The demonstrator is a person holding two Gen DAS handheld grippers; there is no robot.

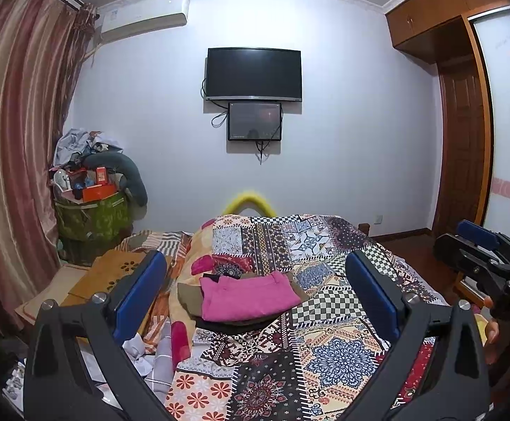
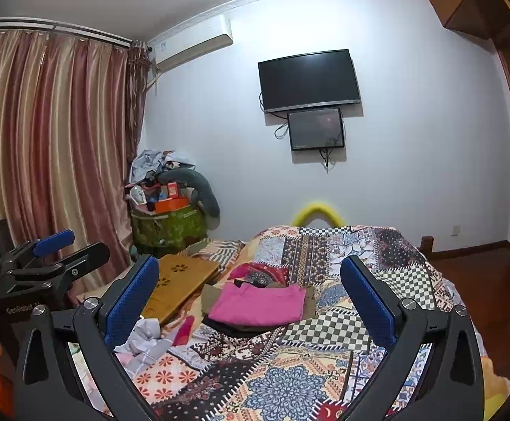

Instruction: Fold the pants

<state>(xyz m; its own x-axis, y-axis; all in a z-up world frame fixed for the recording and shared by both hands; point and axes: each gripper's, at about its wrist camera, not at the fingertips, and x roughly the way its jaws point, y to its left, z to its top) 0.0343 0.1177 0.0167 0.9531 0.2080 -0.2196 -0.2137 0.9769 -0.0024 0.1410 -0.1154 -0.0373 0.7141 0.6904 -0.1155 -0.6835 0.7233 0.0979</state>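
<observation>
Folded pink pants (image 1: 247,298) (image 2: 258,303) lie on top of a small stack of folded brown and black garments (image 1: 188,296) (image 2: 216,298), on a patchwork bedspread (image 1: 325,343) (image 2: 290,379). My left gripper (image 1: 255,294) is held well short of the stack, its blue-padded fingers (image 1: 139,294) spread wide with nothing between them. My right gripper (image 2: 251,298) is likewise open and empty, short of the stack. Each gripper shows at the edge of the other's view: the right gripper (image 1: 479,256) and the left gripper (image 2: 51,256).
A wooden lap tray (image 1: 114,277) (image 2: 177,284) and crumpled bedding (image 2: 142,343) lie left of the stack. A pile of clutter on a green bag (image 1: 90,203) (image 2: 167,210) stands by the curtain (image 1: 12,140). A wardrobe (image 1: 462,140) is at the right.
</observation>
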